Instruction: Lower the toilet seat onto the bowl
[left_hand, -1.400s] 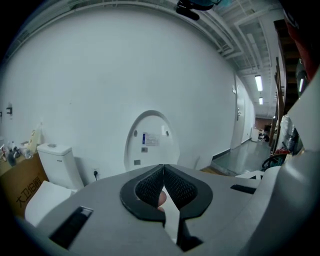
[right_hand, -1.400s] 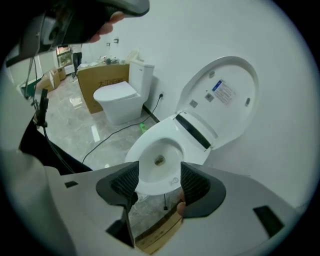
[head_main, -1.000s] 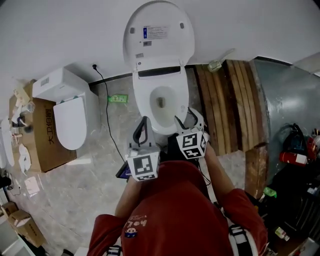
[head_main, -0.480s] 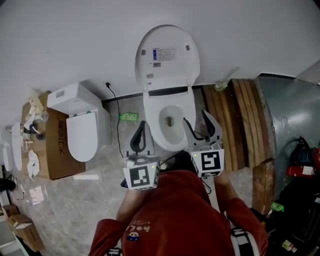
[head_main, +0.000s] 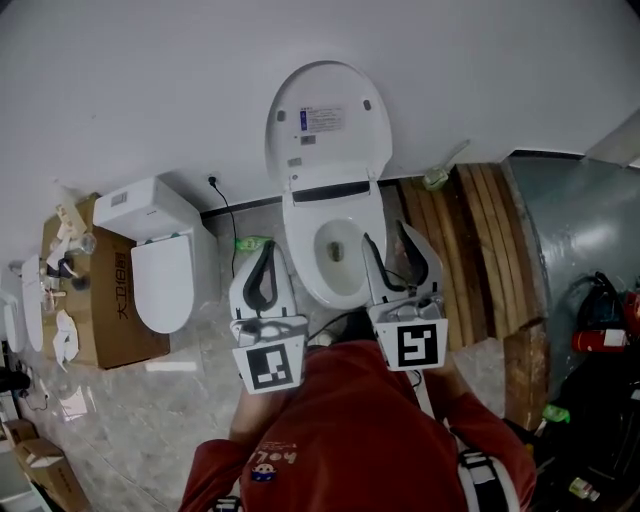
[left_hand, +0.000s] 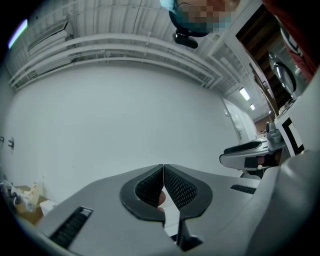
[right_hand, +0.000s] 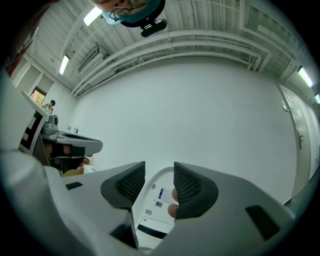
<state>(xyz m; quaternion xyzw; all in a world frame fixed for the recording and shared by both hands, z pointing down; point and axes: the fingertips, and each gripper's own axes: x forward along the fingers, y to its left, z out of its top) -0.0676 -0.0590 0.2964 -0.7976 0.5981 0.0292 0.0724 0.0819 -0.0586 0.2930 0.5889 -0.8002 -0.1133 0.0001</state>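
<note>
While the seat stands upright against the wall at 12 o'clock of the bowl, neither tool is on it. Left tool: jaws pressed together, nothing between them, at the bowl's 8 o'clock in the head view. Right tool: jaws apart, have just been closing, gripping nothing. The seat shows through the gap, well beyond them. It sits at the bowl's 4 o'clock. Second toilet at 9 o'clock, box just beside it. Planks at 3 o'clock.
</note>
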